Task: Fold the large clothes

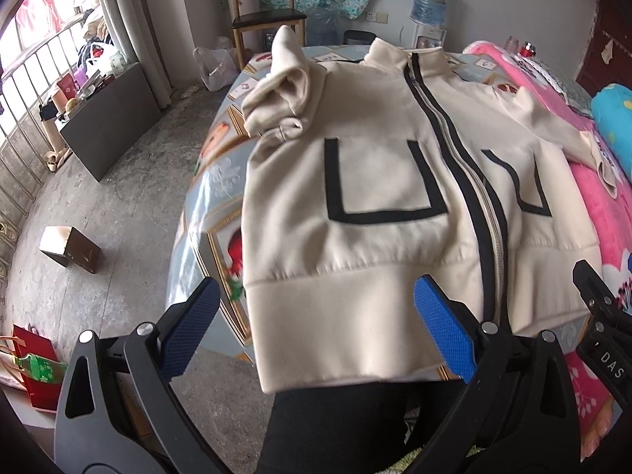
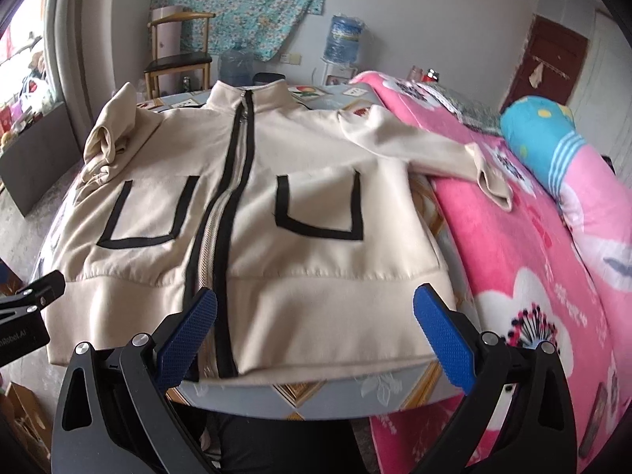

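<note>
Bedroom clutter rings the scene: a wooden chair (image 2: 177, 55) and a blue water jug (image 2: 343, 37) stand against the far wall at 12 o'clock, and a pink blanket (image 2: 545, 276) covers the bed from 1 to 4 o'clock in the right wrist view. Grey concrete floor (image 1: 118, 181) fills the 9 o'clock side of the left wrist view, with a small brown box (image 1: 71, 249) on it.

On the patterned bed sheet (image 1: 205, 205) lies a cream jacket (image 2: 300, 205), front up, collar toward 12 o'clock and hem toward 6 o'clock. Its zipper (image 2: 221, 213), edged in black, runs down the middle, with 2 black U-shaped pocket outlines on either side. One sleeve is bunched on the chest at 10 o'clock in the right wrist view; the other stretches toward 2 o'clock, its cuff resting on the pink blanket.

The left gripper (image 1: 316, 328) hovers above the hem, its 2 blue pads spread wide and holding nothing. The right gripper (image 2: 316, 335) hovers above the hem beside the zipper, its pads likewise spread apart and empty. Dark trousers of the person (image 1: 339, 426) show below the hem at 6 o'clock.
</note>
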`<state>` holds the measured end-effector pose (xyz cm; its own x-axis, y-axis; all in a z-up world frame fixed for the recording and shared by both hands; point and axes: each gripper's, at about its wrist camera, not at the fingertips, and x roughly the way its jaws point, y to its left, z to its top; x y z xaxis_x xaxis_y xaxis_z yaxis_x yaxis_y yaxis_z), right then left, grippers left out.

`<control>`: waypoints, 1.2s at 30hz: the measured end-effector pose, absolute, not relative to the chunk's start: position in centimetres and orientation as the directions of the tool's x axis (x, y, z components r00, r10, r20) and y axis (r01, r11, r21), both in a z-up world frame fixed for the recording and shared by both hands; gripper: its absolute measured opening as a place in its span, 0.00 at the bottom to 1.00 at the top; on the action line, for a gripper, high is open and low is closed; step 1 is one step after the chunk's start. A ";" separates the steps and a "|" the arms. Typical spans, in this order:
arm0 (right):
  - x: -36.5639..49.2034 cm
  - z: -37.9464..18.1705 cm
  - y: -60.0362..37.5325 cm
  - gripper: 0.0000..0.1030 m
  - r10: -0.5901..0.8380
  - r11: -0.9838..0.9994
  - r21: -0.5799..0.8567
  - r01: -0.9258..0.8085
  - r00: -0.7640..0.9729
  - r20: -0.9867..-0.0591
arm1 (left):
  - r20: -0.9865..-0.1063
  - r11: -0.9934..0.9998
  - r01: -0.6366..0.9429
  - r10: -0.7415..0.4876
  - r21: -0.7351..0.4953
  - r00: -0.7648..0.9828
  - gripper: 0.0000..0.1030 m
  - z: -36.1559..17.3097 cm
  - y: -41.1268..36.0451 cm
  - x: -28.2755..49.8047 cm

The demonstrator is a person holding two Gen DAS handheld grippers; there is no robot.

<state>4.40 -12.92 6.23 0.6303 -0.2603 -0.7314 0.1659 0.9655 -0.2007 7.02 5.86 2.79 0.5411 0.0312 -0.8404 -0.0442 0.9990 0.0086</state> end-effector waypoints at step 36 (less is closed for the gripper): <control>23.6 4.1 -8.2 0.94 0.250 0.968 0.182 -0.174 0.589 -0.768 | -0.767 0.998 0.046 -0.068 -0.050 0.639 0.81 1.4 10.4 28.1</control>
